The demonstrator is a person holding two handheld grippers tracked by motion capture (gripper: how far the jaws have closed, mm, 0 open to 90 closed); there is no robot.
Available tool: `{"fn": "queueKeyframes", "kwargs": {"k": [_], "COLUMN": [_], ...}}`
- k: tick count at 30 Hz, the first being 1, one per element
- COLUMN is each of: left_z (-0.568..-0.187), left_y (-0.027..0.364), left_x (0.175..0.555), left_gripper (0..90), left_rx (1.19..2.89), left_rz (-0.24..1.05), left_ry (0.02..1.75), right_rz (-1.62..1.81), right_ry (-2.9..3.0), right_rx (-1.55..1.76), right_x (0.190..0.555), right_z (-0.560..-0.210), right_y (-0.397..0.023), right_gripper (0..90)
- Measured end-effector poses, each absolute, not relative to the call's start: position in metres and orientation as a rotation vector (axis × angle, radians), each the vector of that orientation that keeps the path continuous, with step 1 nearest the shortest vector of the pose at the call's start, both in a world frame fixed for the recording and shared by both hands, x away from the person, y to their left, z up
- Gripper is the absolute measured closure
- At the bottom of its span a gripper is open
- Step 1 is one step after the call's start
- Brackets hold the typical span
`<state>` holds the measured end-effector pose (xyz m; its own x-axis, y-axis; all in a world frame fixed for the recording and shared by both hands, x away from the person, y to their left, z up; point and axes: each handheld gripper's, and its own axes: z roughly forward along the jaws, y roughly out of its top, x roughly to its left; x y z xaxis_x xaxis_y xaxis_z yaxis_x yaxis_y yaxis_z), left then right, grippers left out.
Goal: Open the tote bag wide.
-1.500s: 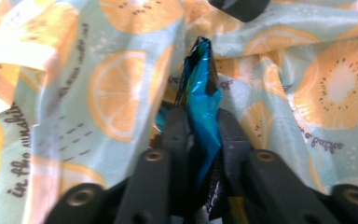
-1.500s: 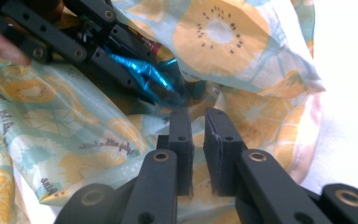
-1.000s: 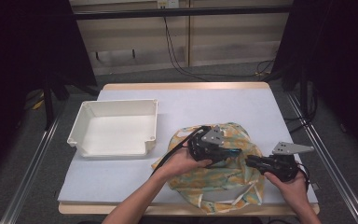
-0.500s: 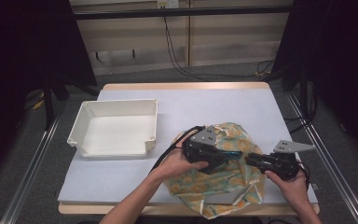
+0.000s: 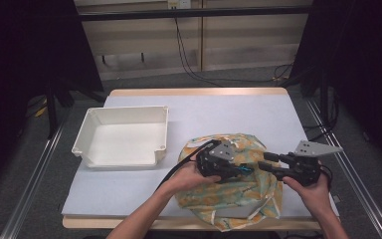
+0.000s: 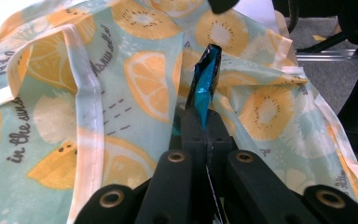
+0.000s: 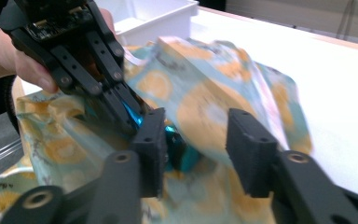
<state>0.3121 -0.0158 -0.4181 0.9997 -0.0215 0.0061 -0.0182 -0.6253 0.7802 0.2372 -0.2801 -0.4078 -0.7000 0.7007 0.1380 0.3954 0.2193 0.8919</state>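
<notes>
Cloth (image 6: 135, 88) print reads "in the sun"; lemon-slice pattern.

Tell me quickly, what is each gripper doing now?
Left gripper: shut on the blue wrapper.
Right gripper: open, jaws just opening, holding nothing.

The lower end of the teal wrapper (image 6: 205, 88) was buried between the shut jaws of the left gripper (image 6: 204, 135), so its length could not be told. In the right gripper view the fruit-print cloth (image 7: 223, 107) was smeared with blur. The cloth's near hem (image 5: 229, 225) ran past the table (image 5: 238, 109) edge, cut off below
</notes>
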Motion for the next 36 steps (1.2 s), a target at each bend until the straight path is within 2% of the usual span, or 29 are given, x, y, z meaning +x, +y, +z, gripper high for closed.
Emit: {"fn": "queueKeyframes", "kwargs": {"k": [4, 6, 11, 19, 28, 34, 36], "left_z": [-0.417, -0.418, -0.417, -0.417, -0.417, -0.416, -0.416], "left_y": [-0.015, -0.015, -0.014, -0.014, -0.015, -0.015, -0.014], "left_x": [0.312, 0.311, 0.309, 0.306, 0.303, 0.302, 0.301], "left_gripper": [90.0, 90.0, 90.0, 90.0, 90.0, 90.0, 90.0], "left_rx": [2.247, 2.245, 2.243, 2.252, 2.254, 2.255, 2.253], "left_rz": [-0.003, -0.002, -0.003, 0.013, 0.026, 0.041, 0.047], "left_ry": [-0.029, -0.036, -0.048, -0.064, -0.093, -0.1, -0.103], "right_rz": [1.47, 1.467, 1.442, 1.396, 1.357, 1.385, 1.416], "right_ry": [2.253, 2.286, 2.324, 2.352, 2.362, 2.372, 2.371], "right_rx": [0.979, 0.962, 0.935, 0.944, 0.946, 0.933, 0.956], "right_x": [0.252, 0.261, 0.268, 0.282, 0.298, 0.304, 0.308], "right_z": [-0.406, -0.409, -0.415, -0.423, -0.429, -0.428, -0.428], "right_y": [-0.264, -0.254, -0.245, -0.241, -0.234, -0.232, -0.234], "right_gripper": [49.9, 44.0, 38.4, 37.9, 51.5, 85.0, 89.4]}}
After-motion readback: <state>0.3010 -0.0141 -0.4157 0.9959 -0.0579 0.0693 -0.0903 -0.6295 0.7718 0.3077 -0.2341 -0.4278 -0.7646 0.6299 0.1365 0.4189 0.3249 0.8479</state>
